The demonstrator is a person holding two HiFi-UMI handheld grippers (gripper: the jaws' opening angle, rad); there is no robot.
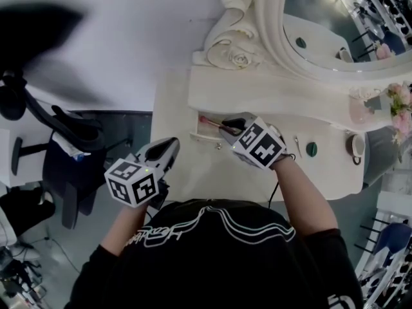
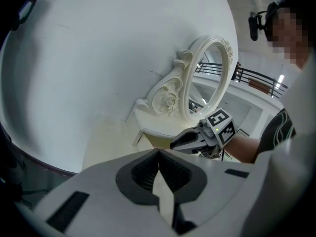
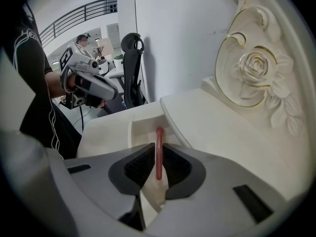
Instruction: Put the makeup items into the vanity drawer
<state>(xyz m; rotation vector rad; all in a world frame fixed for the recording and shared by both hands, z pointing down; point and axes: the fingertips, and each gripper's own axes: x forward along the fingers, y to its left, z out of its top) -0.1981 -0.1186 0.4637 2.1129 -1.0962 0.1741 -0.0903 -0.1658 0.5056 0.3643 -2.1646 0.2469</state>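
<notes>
Right claw (image 3: 158, 149) pinching slim pink stick (image 3: 159, 135), drawer (image 3: 142, 128) open

The mirror (image 1: 335, 24) stands at the back of the table (image 1: 193, 172). The open drawer (image 1: 205, 131) sits left, under the raised shelf (image 1: 270, 92). Between the right gripper's (image 1: 225, 126) jaws, a makeup stick (image 1: 209, 121) reaches over it. A cup (image 1: 356, 145) lies far right, an office chair (image 1: 58, 134) left of the table.

Vanity top (image 1: 199, 180): is finished in smooth cream satin paint.
Carved rose frame (image 3: 256, 68), upper right: is moulded in matt cream and edged in gilt.
Mirror glass (image 1: 322, 24): glossy.
Pink stick (image 3: 159, 157): smooth, glossy, plastic-looking.
Right gripper (image 3: 158, 149): is shelled in matt grey plastic; its pads are ribbed and black.
</notes>
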